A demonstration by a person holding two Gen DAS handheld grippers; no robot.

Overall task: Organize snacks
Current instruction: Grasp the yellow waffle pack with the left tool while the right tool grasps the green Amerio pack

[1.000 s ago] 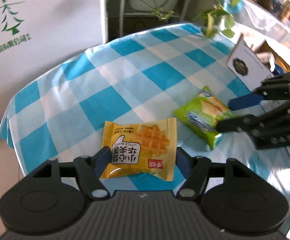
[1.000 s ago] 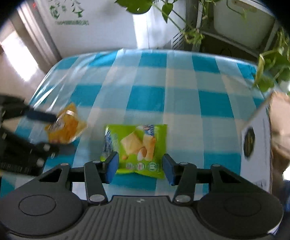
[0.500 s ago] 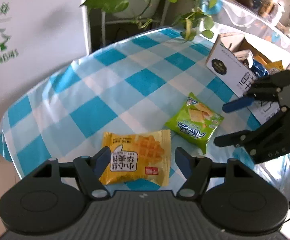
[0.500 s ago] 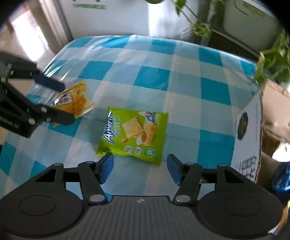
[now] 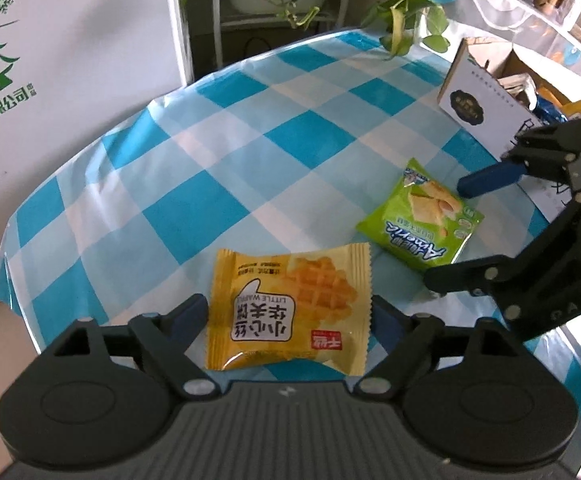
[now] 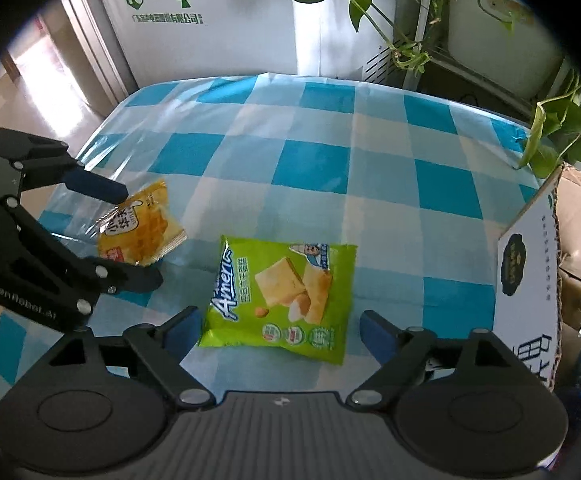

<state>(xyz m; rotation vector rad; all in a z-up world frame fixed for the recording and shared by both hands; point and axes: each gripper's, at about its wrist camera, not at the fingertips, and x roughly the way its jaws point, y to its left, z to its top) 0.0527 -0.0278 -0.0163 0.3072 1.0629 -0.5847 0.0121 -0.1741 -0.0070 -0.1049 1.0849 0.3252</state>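
Glossy plastic snack packets (image 5: 290,308), shiny checked tablecloth (image 5: 226,152), matt cardboard box (image 6: 530,280)

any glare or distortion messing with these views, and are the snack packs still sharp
Left wrist view: fisheye bends the checked tablecloth edges; the yellow waffle pack is sharp, with slight sheen. Right wrist view: dark vignette corners, bright washed-out doorway at left, glare on the tablecloth by the left gripper; the green Aimeng pack is readable.

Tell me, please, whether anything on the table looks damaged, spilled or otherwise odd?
Nothing stands out. The yellow waffle packet and green biscuit packet lie flat and sealed on the checked tablecloth, each between an open tool.
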